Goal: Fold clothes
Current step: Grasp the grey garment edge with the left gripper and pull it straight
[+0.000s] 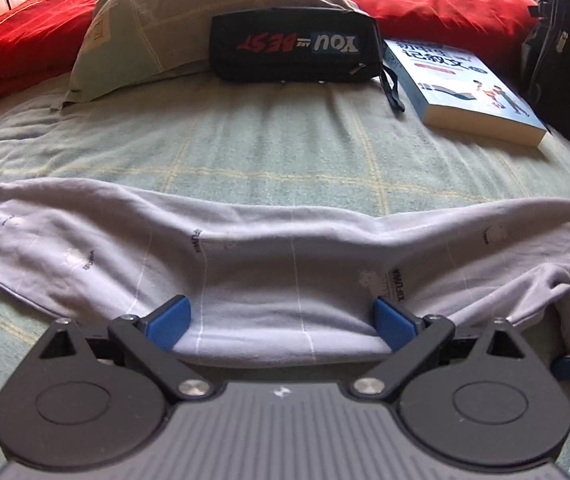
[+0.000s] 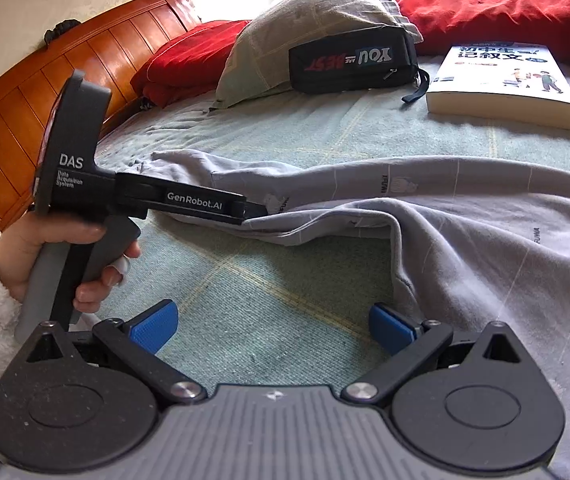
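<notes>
Left claw (image 1: 283,322): jaws spread, grey garment (image 1: 269,256) edge between the pads | right claw (image 2: 273,326): jaws spread, empty, over bed sheet (image 2: 269,296) | garment: long axis left-right across the bed, wrinkled, pale grey, small printed marks | left hand (image 2: 41,252): grips the handle, claw level, pointing at cloth.

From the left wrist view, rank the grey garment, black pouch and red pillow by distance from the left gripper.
1. Grey garment: its edge lies between the open fingers of the left gripper.
2. Black pouch: ahead, against the green pillow.
3. Red pillow: farthest, behind the pouch, to the right.
</notes>
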The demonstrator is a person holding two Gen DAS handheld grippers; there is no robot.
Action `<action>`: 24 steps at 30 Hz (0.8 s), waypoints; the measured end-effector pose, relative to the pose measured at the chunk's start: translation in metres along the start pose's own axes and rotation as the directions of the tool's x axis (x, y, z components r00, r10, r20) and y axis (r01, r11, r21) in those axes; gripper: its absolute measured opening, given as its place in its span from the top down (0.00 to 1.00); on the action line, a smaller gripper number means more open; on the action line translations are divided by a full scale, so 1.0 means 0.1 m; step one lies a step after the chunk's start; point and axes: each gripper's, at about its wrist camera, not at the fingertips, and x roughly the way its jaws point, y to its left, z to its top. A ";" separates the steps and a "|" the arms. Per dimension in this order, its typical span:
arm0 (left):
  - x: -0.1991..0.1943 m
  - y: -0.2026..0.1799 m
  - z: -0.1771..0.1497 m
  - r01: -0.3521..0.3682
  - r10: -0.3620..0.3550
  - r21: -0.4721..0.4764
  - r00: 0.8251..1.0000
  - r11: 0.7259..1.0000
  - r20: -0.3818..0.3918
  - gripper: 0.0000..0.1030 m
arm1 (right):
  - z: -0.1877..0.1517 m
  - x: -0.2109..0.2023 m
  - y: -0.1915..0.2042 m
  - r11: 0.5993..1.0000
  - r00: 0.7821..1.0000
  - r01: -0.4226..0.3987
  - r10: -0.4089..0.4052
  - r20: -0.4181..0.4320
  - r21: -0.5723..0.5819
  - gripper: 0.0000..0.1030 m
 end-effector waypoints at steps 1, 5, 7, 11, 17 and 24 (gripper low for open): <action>-0.02 -0.01 0.05 -0.002 0.002 0.004 1.000 1.000 0.001 0.08 | 0.00 0.00 0.00 1.000 1.000 -0.001 0.001 0.001 0.001 0.00; -0.07 -0.08 0.33 0.001 0.000 -0.004 0.996 1.000 0.086 0.08 | -0.01 -0.01 -0.01 1.000 1.000 -0.003 0.003 0.003 0.004 0.00; 0.04 -0.12 0.46 0.009 -0.008 -0.014 0.997 1.000 0.081 0.08 | -0.02 -0.01 0.00 1.000 1.000 -0.003 0.003 0.003 0.004 0.00; 0.32 -0.23 0.41 0.015 -0.015 -0.005 1.000 1.000 -0.006 0.10 | -0.01 -0.02 -0.02 1.000 1.000 -0.008 0.008 0.004 0.009 0.00; 0.13 -0.14 0.01 0.032 -0.032 0.020 0.998 0.999 0.046 0.08 | -0.01 -0.02 -0.03 1.000 1.000 -0.011 0.011 0.005 0.017 0.00; 0.12 -0.12 0.03 0.033 -0.034 0.017 0.999 0.999 0.029 0.06 | -0.01 -0.02 0.02 1.000 1.000 0.004 -0.004 0.003 0.005 0.00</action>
